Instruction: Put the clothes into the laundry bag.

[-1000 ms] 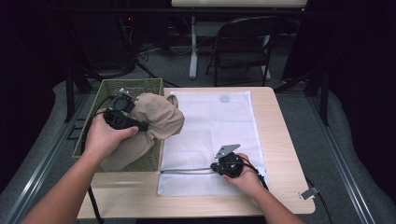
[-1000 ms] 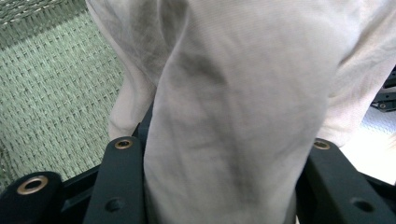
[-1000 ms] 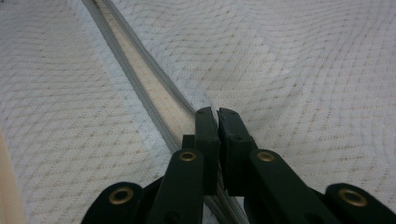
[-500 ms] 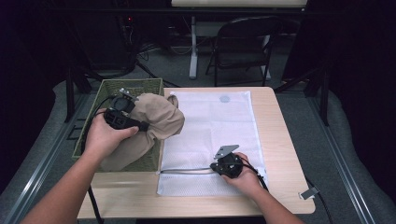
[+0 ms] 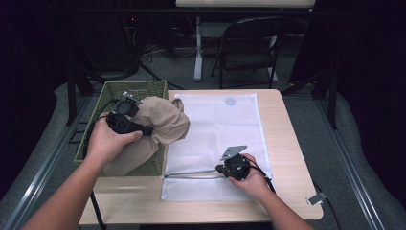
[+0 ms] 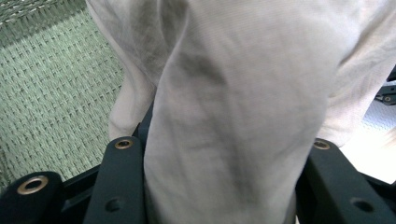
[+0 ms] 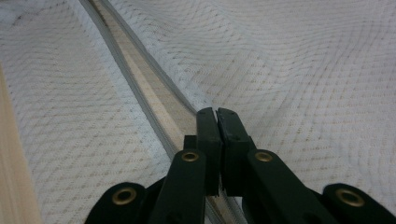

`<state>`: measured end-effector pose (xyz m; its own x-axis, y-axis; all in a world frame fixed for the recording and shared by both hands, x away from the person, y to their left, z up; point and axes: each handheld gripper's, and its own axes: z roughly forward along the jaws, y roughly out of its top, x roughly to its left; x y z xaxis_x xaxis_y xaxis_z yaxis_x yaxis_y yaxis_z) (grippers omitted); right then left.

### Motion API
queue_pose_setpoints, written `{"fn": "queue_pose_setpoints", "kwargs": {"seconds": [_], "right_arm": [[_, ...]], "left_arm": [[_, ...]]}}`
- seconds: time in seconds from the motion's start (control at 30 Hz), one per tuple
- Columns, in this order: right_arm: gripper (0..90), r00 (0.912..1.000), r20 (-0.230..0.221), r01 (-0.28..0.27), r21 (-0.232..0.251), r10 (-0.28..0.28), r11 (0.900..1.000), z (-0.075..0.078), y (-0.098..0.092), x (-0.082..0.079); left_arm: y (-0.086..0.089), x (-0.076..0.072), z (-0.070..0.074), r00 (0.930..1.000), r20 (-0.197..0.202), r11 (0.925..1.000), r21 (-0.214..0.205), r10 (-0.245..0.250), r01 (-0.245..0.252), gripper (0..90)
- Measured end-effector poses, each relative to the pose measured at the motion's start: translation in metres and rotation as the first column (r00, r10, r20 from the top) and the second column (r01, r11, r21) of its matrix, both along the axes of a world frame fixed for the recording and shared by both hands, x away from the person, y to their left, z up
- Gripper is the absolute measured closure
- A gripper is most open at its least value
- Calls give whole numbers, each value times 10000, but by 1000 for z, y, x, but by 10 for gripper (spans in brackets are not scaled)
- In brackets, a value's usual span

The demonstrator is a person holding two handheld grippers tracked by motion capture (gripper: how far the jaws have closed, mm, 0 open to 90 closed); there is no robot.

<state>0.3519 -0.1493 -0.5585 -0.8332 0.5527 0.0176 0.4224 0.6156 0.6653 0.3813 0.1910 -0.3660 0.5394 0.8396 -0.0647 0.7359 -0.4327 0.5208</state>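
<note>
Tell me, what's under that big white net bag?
Under the white mesh bag lies the wooden table; pale wood shows through the open zipper gap. Whatever else might sit beneath its covered middle can't be seen.

we see a dim room around a light wooden table [image 5: 287,143], which stands brightly lit from above while everything behind it sinks into near black. the floor [image 5: 306,108] is grey carpet, with a darker strip along both sides. behind the table a black folding chair [image 5: 249,48] faces us, and beside it rises the pale leg [image 5: 197,48] of a second table whose light top [image 5: 244,3] crosses the upper edge. dark cables [image 5: 143,62] tangle on the floor at the back left, and a small red light [image 5: 132,20] glows there.
</note>
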Motion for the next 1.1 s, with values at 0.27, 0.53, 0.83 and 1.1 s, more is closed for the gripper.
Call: {"fn": "queue_pose_setpoints", "kwargs": {"seconds": [0.27,0.53,0.83,1.1], "right_arm": [[884,10000,-61,-65,-39,65,10000,10,0,4],[885,9997,-148,-210,-80,209,9997,23,2,14],[886,9981,-416,-463,-415,445,9981,39,4,26],[886,9978,-481,-481,-355,464,9982,54,9,34]], "left_arm": [[2,-2,1,10000,70,10000,-80,13,-12,535],[3,-4,0,10000,27,10000,-66,-12,12,534],[5,-7,-2,9999,51,9999,-116,-90,91,534],[3,-12,-1,9997,54,9997,-133,-225,225,534]]}}
